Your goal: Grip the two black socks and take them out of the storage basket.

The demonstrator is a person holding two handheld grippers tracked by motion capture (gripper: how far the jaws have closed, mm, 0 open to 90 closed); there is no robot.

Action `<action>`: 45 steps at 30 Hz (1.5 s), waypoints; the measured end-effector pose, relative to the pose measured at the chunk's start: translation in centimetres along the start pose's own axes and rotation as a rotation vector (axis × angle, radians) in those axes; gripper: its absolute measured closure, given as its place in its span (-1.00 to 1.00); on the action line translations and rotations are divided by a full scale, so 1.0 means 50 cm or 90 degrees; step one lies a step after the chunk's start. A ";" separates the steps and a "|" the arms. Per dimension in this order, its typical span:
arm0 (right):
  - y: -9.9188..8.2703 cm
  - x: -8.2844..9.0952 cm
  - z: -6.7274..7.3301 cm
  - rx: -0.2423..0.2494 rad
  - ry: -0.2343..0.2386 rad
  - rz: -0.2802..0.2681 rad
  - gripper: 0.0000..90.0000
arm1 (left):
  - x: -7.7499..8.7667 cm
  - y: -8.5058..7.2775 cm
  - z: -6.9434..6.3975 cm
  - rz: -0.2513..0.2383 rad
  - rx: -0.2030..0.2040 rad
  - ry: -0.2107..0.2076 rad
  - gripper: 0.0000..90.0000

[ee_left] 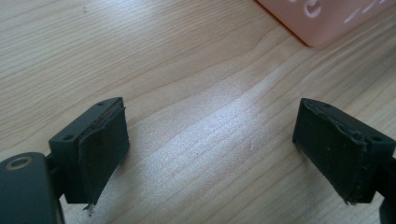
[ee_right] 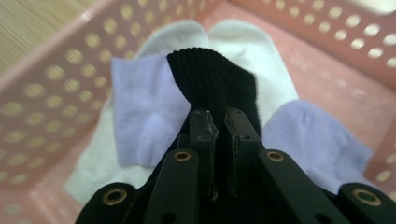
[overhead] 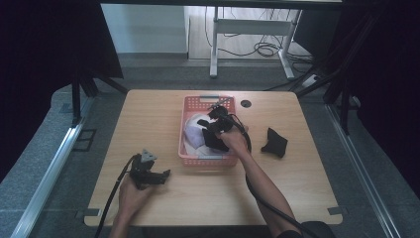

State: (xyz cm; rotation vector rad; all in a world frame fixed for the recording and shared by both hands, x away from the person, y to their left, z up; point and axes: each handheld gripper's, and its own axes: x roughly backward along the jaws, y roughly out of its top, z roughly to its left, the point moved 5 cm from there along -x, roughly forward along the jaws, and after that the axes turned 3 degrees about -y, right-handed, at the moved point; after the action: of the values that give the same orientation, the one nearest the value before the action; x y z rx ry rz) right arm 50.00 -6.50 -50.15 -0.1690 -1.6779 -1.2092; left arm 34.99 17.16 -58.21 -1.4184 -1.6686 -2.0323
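Now right tongs (ee_right: 217,122) pinch black sock (ee_right: 210,77) over basket (ee_right: 42,70).

Each hand-held gripper is black, with two flat rectangular jaws. Left hand-held gripper (overhead: 163,174): a grey three-cornered plate (overhead: 147,155) sits on top, and a black cable (overhead: 115,191) trails from the body. Its jaw pads (ee_left: 103,150) are dark, with frayed edges, and each jaw housing has small screw holes. Right hand-held gripper (ee_right: 217,122): black linkage arms carry brass-coloured rivets (ee_right: 182,156), and a black cable (overhead: 270,206) runs along the forearm. Both forearms are bare, with no sleeves visible.
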 end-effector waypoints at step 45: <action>0.154 0.280 0.000 0.007 0.058 -0.171 0.85 | 0.000 0.000 0.000 0.000 0.002 -0.001 -0.77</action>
State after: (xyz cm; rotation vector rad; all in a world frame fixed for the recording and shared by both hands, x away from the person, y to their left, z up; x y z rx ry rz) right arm 48.07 -8.49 -34.42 0.1208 -1.6634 -1.3843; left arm 34.99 17.14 -58.20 -1.4188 -1.6718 -2.0281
